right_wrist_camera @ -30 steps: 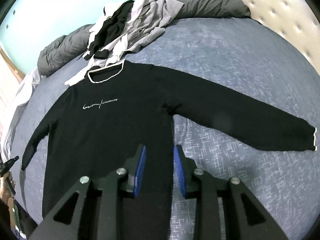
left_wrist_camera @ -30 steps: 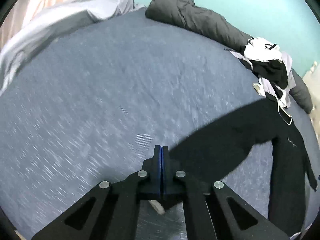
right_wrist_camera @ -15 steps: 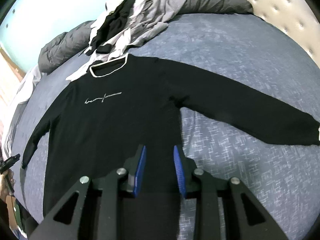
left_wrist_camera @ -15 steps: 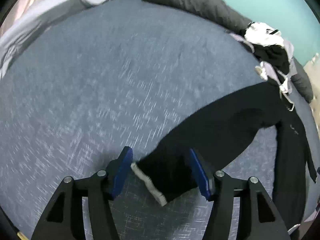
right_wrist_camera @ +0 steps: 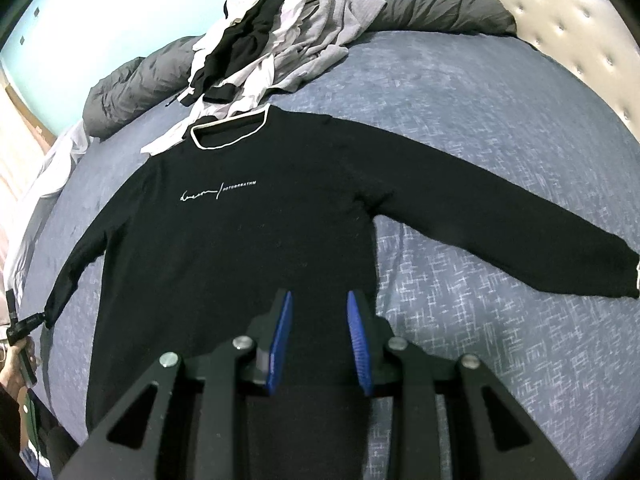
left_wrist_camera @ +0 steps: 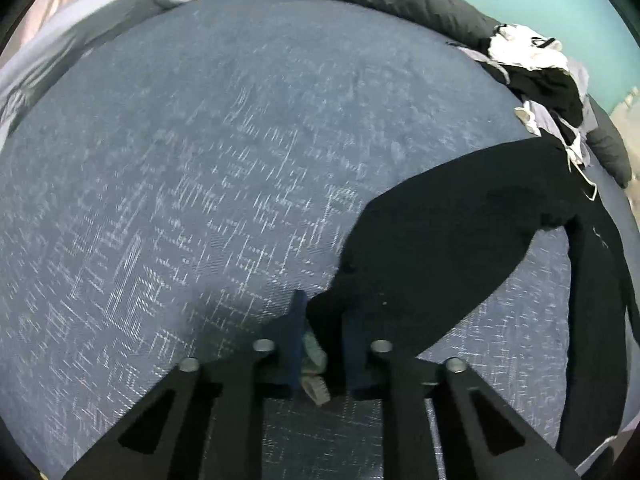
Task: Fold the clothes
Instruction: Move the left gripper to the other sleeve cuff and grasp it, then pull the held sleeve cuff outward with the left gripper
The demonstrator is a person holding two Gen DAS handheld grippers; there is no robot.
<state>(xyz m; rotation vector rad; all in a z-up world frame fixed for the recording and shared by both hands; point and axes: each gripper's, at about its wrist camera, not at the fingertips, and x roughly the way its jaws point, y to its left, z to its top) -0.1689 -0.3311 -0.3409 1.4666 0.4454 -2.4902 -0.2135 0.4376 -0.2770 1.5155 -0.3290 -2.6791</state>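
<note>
While the black sweatshirt lay spread face up on the bed, the left gripper was closed around its sleeve cuff; the right gripper hovered half open and empty above the hem. Next, the sleeve likely needed folding across the chest.

Both views: soft, even indoor light, fairly dim, bluish cast. Strong fisheye bowing; black vignette at corners. Left wrist view: motion blur, bedspread weave streaked, left gripper fingers smeared, faint shadow on fabric beside them. Right wrist view: sharp; chest lettering on black sweatshirt crisp. Sweatshirt reads near-solid black, folds barely visible. Pale headboard brightest, slightly washed. No hard shadows or glare
</note>
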